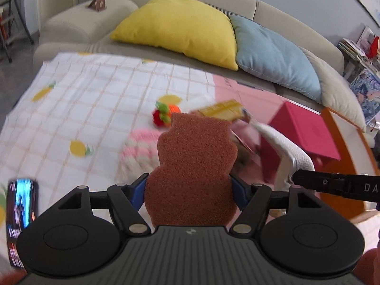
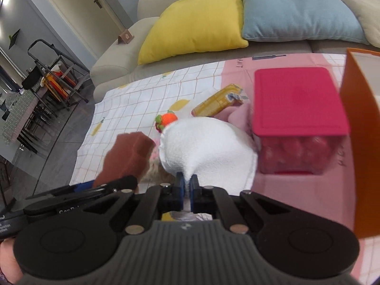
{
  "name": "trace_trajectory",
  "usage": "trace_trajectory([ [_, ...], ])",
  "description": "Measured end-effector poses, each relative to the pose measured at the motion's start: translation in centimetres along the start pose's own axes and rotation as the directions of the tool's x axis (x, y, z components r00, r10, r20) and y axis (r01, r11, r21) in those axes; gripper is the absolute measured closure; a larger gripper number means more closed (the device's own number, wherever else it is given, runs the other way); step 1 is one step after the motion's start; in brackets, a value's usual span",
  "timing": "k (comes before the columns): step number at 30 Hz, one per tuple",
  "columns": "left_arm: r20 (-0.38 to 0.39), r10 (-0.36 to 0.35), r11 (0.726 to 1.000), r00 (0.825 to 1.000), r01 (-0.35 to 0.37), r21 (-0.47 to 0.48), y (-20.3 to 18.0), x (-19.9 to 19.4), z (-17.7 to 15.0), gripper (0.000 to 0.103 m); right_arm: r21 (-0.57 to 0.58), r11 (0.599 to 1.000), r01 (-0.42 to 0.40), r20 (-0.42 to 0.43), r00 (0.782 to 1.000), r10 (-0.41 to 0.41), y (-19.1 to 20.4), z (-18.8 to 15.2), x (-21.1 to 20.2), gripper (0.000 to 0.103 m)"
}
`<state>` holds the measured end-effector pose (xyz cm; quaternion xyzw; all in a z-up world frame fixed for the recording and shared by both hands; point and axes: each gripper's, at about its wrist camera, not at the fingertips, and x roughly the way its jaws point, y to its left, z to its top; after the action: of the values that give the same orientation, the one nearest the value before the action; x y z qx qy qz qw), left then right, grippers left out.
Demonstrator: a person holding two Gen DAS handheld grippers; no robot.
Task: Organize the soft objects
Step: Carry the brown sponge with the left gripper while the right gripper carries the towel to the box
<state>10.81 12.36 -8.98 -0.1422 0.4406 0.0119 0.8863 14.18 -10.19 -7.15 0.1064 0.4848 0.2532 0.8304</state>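
My left gripper is shut on a brown bear-shaped sponge and holds it upright above the table; the sponge also shows in the right wrist view. My right gripper is shut on a white fluffy cloth, held above the table to the right of the sponge; the cloth also shows in the left wrist view. On the checked tablecloth lie a pink-and-white knitted item, a small knitted red and orange fruit toy and a yellow packet.
A pink-lidded box stands right of the cloth, an orange box at the far right. A sofa behind holds a yellow cushion and a blue cushion. A phone lies at the left.
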Motion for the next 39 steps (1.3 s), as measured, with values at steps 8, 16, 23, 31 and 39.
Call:
trace_trajectory([
  [8, 0.009, -0.006, 0.999, 1.0, 0.006, 0.053, -3.7, -3.9, -2.5, 0.022, -0.028, 0.998, 0.059, 0.042, 0.997, -0.057, -1.3, -3.4, -6.0, 0.101],
  [16, 0.066, -0.064, 0.991, 0.996, 0.055, 0.122, -7.9, -7.3, -3.4, 0.022, 0.025, 0.994, 0.105, 0.093, 0.99, -0.107, -3.9, -5.2, -10.8, 0.101],
  [23, 0.086, -0.112, 0.98, 0.99, 0.095, 0.176, -11.6, -8.3, -2.8, 0.022, 0.069, 0.989, 0.13, 0.17, 0.976, -0.14, -6.7, -5.4, -14.4, 0.101],
  [31, 0.104, -0.168, 0.946, 0.98, 0.131, 0.296, -17.5, -7.9, -1.2, 0.022, 0.091, 0.984, 0.155, 0.259, 0.95, -0.173, -10.9, -4.4, -18.6, 0.101],
  [39, 0.053, -0.248, 0.872, 0.967, 0.199, 0.448, -25.9, -4.7, 2.2, 0.022, 0.118, 0.98, 0.158, 0.317, 0.929, -0.188, -16.9, -0.7, -21.2, 0.101],
])
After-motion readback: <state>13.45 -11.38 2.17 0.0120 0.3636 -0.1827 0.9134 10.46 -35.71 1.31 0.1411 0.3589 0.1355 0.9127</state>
